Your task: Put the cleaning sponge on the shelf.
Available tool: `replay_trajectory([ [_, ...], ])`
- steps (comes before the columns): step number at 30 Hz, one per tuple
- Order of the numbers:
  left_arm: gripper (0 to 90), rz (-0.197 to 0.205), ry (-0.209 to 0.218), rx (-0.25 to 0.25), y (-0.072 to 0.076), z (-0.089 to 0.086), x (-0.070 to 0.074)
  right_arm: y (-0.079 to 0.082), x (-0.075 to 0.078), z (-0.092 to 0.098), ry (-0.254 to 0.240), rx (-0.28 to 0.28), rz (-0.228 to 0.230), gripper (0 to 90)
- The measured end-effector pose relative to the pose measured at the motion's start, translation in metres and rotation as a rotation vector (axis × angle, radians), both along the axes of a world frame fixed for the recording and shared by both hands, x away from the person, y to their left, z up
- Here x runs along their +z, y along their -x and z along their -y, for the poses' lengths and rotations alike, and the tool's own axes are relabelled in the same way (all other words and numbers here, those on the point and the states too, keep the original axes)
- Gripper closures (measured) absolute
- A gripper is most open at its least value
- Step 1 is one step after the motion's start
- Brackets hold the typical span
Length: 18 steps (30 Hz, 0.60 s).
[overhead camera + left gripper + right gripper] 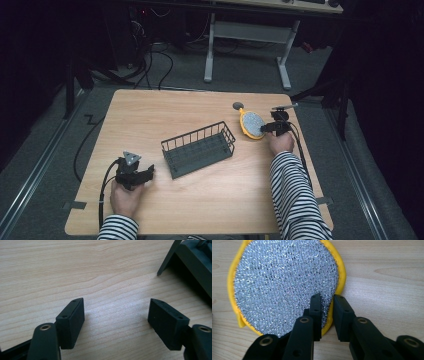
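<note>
A round scouring pad (251, 125) with a silver mesh face and a yellow rim lies at the right of the wooden table (150, 110), tilted up on one edge. My right gripper (265, 128) comes at it from the right. In the right gripper view the pad (284, 282) is close up, and the right gripper (327, 297) is shut on its near rim, one jaw over the mesh and the other outside the yellow edge. My left gripper (147, 172) rests low at the front left, open, and in its own view the left gripper (116, 307) has only bare wood between its jaws.
A dark wire basket (200, 147) sits at the table's middle, between the two grippers; its corner (197, 262) shows at the upper right of the left gripper view. A small grey disc (238, 105) lies just behind the pad. A desk frame (247, 45) stands on the floor beyond.
</note>
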<state>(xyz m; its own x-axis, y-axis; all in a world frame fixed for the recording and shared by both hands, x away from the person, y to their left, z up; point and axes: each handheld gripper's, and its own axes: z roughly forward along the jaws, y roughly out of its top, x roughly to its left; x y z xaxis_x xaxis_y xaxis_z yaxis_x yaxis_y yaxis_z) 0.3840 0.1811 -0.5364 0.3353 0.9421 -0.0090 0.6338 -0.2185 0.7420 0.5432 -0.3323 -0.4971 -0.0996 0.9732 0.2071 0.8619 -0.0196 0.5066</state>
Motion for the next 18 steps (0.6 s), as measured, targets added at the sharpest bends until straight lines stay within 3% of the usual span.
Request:
replay_trajectory([
  [4, 30.0, 0.0, 0.0, 0.0, 0.0, 0.0, 0.0, 0.0, 0.0, 0.001, 0.008, 0.007, 0.001, 81.3],
  [11, 30.2, 0.0, 0.002, -0.001, 0.0, 0.0, 0.0, 0.004, 0.006, -0.002, 0.024, 0.019, 0.047, 83.7],
  [18, 30.3, 0.001, 0.001, 0.0, 0.0, 0.0, 0.0, 0.011, 0.019, 0.0, 0.019, 0.039, 0.084, 84.1],
])
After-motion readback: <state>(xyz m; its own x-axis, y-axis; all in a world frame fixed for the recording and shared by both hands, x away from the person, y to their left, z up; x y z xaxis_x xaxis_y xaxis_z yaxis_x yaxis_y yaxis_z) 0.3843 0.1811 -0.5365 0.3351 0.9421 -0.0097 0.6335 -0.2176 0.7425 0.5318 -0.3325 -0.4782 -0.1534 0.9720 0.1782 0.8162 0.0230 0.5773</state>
